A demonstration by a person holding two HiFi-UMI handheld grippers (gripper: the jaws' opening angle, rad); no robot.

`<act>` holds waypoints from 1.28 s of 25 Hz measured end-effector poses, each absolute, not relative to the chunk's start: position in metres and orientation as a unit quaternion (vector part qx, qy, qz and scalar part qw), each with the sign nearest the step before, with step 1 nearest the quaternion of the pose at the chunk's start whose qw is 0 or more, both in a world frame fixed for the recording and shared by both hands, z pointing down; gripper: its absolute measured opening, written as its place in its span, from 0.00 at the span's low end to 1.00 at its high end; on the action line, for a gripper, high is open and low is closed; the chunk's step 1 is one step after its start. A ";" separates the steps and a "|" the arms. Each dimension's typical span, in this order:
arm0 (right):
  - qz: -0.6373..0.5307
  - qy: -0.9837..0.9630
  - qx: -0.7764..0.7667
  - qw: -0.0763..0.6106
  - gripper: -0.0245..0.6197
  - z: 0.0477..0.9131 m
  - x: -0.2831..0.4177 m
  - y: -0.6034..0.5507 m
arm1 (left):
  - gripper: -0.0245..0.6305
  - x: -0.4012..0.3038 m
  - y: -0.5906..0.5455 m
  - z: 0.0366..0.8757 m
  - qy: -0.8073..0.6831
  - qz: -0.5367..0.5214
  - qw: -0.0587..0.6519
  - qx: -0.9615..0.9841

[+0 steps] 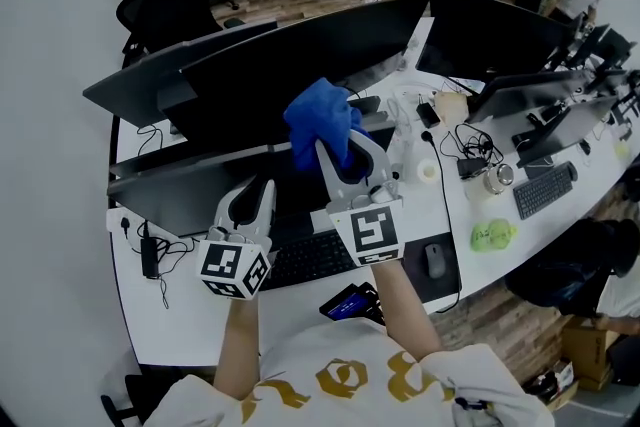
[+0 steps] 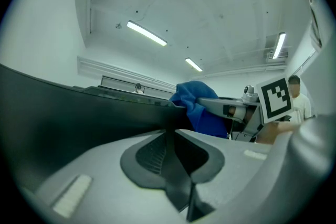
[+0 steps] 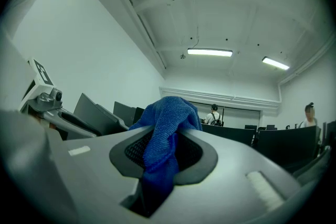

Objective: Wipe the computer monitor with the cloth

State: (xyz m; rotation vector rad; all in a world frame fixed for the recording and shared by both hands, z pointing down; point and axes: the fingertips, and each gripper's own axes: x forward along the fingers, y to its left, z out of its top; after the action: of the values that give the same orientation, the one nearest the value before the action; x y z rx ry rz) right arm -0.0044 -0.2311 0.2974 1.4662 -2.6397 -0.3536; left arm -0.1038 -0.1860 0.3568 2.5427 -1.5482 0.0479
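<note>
Your right tongs (image 1: pixel 333 143) are clamped on the blue cloth (image 1: pixel 318 120). A fold of it is pinched between the pads, and the rest bunches up above the tips. The cloth sits at the upper edge of the monitor (image 1: pixel 190 200), towards its right end.

The monitor's long axis runs left to right across the worktop (image 1: pixel 200 325) in front of you. Nearly all of the dark screen therefore lies to the left of the cloth and below it. My guess is that the coming stroke has to travel leftward along that axis.

Your left tongs (image 1: pixel 262 187) are closed on nothing. They hang low in front of the screen, above the keyboard (image 1: pixel 310 260).

No view shows whether the cloth is pressed to the glass or held just off it. The right tongs hide the screen's lower right part.
</note>
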 end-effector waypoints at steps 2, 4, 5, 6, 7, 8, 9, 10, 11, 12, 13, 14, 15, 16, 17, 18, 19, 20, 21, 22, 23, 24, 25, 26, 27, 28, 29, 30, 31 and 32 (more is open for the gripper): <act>-0.120 -0.866 0.484 0.045 0.21 0.296 0.002 -0.233 | 0.12 -0.101 -0.187 0.356 -0.518 0.017 0.080 0.851; -0.116 -0.864 0.487 0.042 0.21 0.296 0.009 -0.235 | 0.12 -0.098 -0.189 0.356 -0.518 0.017 0.078 0.852; -0.113 -0.864 0.489 0.042 0.21 0.297 0.013 -0.236 | 0.12 -0.096 -0.190 0.356 -0.518 0.017 0.077 0.852; -0.111 -0.864 0.490 0.042 0.21 0.298 0.016 -0.237 | 0.12 -0.095 -0.191 0.355 -0.519 0.016 0.076 0.851; -0.110 -0.863 0.491 0.041 0.21 0.298 0.018 -0.238 | 0.12 -0.094 -0.192 0.355 -0.519 0.015 0.074 0.851; -0.111 -0.863 0.492 0.040 0.21 0.298 0.021 -0.238 | 0.12 -0.092 -0.193 0.355 -0.520 0.014 0.073 0.851; -0.113 -0.862 0.493 0.037 0.21 0.297 0.025 -0.239 | 0.12 -0.091 -0.194 0.355 -0.520 0.014 0.073 0.851; -0.113 -0.861 0.494 0.034 0.21 0.297 0.028 -0.239 | 0.12 -0.089 -0.194 0.355 -0.521 0.014 0.073 0.851; -0.113 -0.860 0.496 0.032 0.21 0.297 0.032 -0.240 | 0.12 -0.088 -0.194 0.355 -0.520 0.015 0.073 0.851; -0.113 -0.859 0.498 0.029 0.21 0.296 0.036 -0.241 | 0.12 -0.086 -0.194 0.356 -0.520 0.015 0.073 0.851; -0.114 -0.858 0.500 0.026 0.21 0.296 0.040 -0.242 | 0.12 -0.084 -0.194 0.356 -0.519 0.015 0.073 0.852; -0.112 -0.857 0.502 0.025 0.21 0.296 0.044 -0.243 | 0.12 -0.082 -0.195 0.357 -0.519 0.016 0.072 0.852; -0.108 -0.856 0.504 0.026 0.21 0.297 0.048 -0.244 | 0.12 -0.080 -0.195 0.358 -0.519 0.017 0.072 0.852; -0.103 -0.855 0.507 0.028 0.21 0.298 0.053 -0.245 | 0.12 -0.078 -0.196 0.358 -0.519 0.017 0.073 0.852; -0.097 -0.854 0.510 0.028 0.21 0.299 0.057 -0.246 | 0.12 -0.077 -0.197 0.358 -0.519 0.017 0.073 0.852; -0.093 -0.853 0.514 0.024 0.21 0.299 0.063 -0.248 | 0.12 -0.076 -0.197 0.358 -0.519 0.017 0.073 0.852; -0.090 -0.850 0.518 0.020 0.21 0.299 0.070 -0.249 | 0.12 -0.074 -0.197 0.358 -0.518 0.017 0.073 0.852; -0.086 -0.848 0.522 0.018 0.21 0.300 0.076 -0.251 | 0.12 -0.072 -0.198 0.357 -0.518 0.018 0.072 0.852; -0.081 -0.847 0.525 0.016 0.21 0.301 0.083 -0.253 | 0.12 -0.070 -0.198 0.357 -0.517 0.019 0.071 0.852; -0.076 -0.846 0.527 0.012 0.21 0.302 0.087 -0.254 | 0.12 -0.068 -0.199 0.358 -0.517 0.020 0.071 0.853; -0.069 -0.847 0.528 0.006 0.21 0.302 0.091 -0.255 | 0.12 -0.067 -0.199 0.358 -0.517 0.021 0.072 0.853; -0.062 -0.847 0.528 -0.001 0.21 0.303 0.094 -0.256 | 0.12 -0.065 -0.199 0.359 -0.516 0.022 0.072 0.853; -0.054 -0.847 0.529 -0.008 0.21 0.303 0.098 -0.257 | 0.12 -0.064 -0.199 0.359 -0.515 0.023 0.072 0.854; -0.046 -0.847 0.530 -0.016 0.21 0.303 0.101 -0.257 | 0.12 -0.063 -0.199 0.360 -0.515 0.024 0.072 0.854; -0.038 -0.846 0.531 -0.023 0.21 0.303 0.104 -0.258 | 0.12 -0.062 -0.199 0.359 -0.514 0.025 0.071 0.854; -0.030 -0.846 0.531 -0.030 0.21 0.304 0.107 -0.258 | 0.12 -0.061 -0.199 0.359 -0.514 0.026 0.070 0.854; -0.021 -0.846 0.531 -0.037 0.21 0.304 0.110 -0.259 | 0.12 -0.061 -0.199 0.359 -0.515 0.028 0.070 0.854; -0.013 -0.846 0.531 -0.043 0.21 0.305 0.113 -0.260 | 0.12 -0.061 -0.199 0.359 -0.515 0.029 0.069 0.854; -0.007 -0.846 0.530 -0.049 0.21 0.306 0.116 -0.260 | 0.12 -0.061 -0.199 0.360 -0.515 0.029 0.070 0.854; -0.003 -0.847 0.529 -0.053 0.21 0.307 0.117 -0.260 | 0.12 -0.060 -0.199 0.360 -0.515 0.030 0.070 0.854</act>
State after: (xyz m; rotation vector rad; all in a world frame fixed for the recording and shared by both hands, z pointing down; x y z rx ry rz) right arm 0.1170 -0.2604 0.3068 1.7206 -2.7537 -0.0097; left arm -0.0604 -0.1986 0.3605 2.5676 -1.5506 0.0894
